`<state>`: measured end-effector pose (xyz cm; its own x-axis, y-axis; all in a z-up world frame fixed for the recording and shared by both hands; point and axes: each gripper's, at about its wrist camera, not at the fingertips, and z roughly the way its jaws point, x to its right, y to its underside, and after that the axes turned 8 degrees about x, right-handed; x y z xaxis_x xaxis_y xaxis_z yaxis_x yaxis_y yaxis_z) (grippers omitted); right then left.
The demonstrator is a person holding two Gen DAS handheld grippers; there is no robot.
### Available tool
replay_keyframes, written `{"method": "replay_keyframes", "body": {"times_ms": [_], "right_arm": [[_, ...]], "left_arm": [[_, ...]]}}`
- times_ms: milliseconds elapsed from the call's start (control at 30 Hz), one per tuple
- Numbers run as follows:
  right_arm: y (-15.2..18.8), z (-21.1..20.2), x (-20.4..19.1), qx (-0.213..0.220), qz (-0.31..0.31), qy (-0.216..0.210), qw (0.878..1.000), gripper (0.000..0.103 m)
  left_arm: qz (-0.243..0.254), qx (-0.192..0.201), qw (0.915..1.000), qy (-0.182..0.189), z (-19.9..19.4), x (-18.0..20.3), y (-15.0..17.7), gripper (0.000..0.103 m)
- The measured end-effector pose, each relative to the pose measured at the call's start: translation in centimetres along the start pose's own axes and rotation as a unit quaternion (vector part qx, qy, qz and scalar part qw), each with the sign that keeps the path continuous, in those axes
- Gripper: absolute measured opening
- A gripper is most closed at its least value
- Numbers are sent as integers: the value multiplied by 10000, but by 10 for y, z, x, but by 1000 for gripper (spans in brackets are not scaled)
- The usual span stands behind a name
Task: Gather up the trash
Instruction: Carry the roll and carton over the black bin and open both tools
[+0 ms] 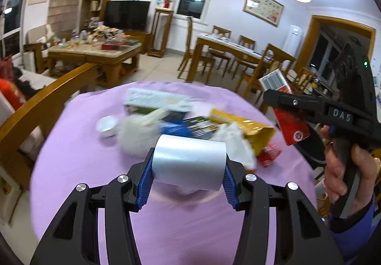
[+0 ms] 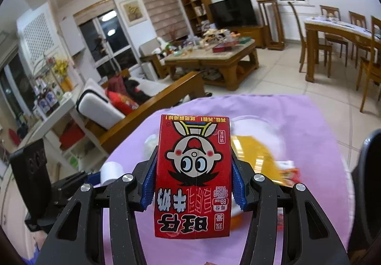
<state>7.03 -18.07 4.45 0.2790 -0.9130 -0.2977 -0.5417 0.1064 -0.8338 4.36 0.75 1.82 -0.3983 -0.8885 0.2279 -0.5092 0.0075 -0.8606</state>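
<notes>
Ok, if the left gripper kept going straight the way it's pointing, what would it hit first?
Probably the trash pile on the purple tablecloth: the left gripper, clamped on a white cup, aims at the crumpled white tissue and yellow bag just ahead. Depth is unclear.

Black tool (image 1: 188, 184) with ribbed blue pads, silver screws; apparently blue sleeve (image 1: 357, 236).

Counts: one white paper cup (image 1: 188, 162) between left fingers; one red milk carton (image 2: 194, 176) between right fingers. Beyond fingertips: one yellow bag (image 1: 243, 128), one small white cup (image 1: 107, 124), one flat box (image 1: 154, 99) (rest blurred).
</notes>
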Motion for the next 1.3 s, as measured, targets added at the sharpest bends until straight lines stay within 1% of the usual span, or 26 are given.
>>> {"method": "replay_keyframes", "body": {"times_ms": [167, 200, 300, 433, 567, 667, 800, 967, 1100, 1300], "right_arm": [[1, -40, 47, 262, 276, 197, 9991, 52], [0, -52, 62, 337, 373, 250, 9984, 52], [1, -77, 92, 504, 532, 419, 9964, 52], [2, -116, 146, 763, 839, 706, 9910, 52], [8, -150, 200, 988, 1201, 1014, 9826, 52], [16, -169, 240, 1063, 1467, 1282, 9751, 52], [33, -188, 293, 1074, 1848, 1592, 9638, 52], [55, -194, 336, 1006, 2158, 1795, 9545, 52], [67, -187, 358, 913, 2322, 1828, 9510, 52], [73, -171, 364, 838, 2358, 1823, 9509, 52]], "left_arm": [[177, -8, 9986, 500, 25, 58, -8, 50], [224, -7, 9980, 596, 29, 70, -9, 50], [372, -31, 9949, 938, 50, 113, -16, 50], [514, -140, 9902, 1287, 76, 158, -20, 50], [591, -296, 9847, 1612, 106, 200, -20, 50], [651, -429, 9808, 1786, 128, 228, -19, 50], [830, -617, 9753, 1951, 162, 267, -12, 50], [1029, -878, 9696, 2039, 198, 299, -1, 50], [1112, -1094, 9666, 2033, 221, 310, 6, 50], [1198, -1379, 9635, 1959, 243, 318, 16, 50]]}}
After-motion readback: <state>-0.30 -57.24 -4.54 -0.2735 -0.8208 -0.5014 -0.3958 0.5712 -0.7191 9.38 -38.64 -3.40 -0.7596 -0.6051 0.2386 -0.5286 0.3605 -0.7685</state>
